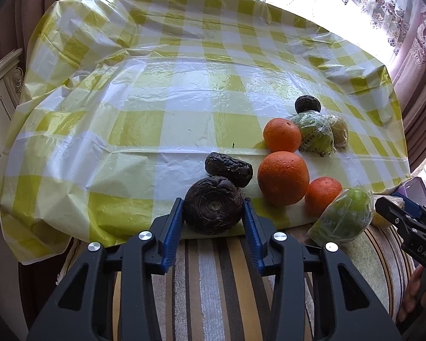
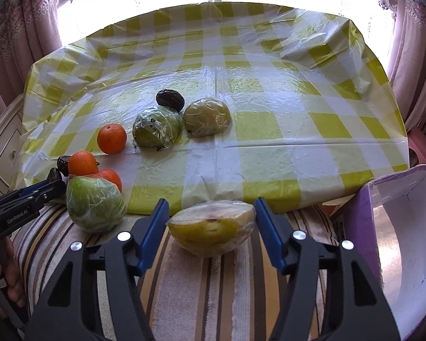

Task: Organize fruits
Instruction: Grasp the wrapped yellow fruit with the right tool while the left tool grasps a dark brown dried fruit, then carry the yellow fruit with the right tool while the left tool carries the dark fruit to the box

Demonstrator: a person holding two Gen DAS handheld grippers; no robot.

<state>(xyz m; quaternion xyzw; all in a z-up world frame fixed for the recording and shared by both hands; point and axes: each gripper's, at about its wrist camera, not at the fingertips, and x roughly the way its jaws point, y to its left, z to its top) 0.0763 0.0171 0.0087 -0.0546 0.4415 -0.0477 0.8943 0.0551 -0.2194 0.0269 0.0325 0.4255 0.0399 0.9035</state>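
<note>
The left gripper (image 1: 213,213) has its blue pads on both sides of a dark wrinkled fruit (image 1: 213,206) at the near table edge; the pads look touching it, so closed on it. The right gripper (image 2: 210,224) is wide open w/ a wrapped yellow fruit (image 2: 211,231) between the fingers, gaps on both sides, not gripped. This fruit lies on the striped cloth (image 2: 213,284). A purple box (image 2: 397,221) stands at right. Further, on the checked tablecloth (image 1: 127,128): a 2nd dark fruit (image 1: 228,169), three oranges, e.g. the big one (image 1: 282,177), wrapped green fruits (image 2: 95,203) (image 2: 157,126), a wrapped brownish one (image 2: 207,116), and a far dark fruit (image 2: 170,99).
</note>
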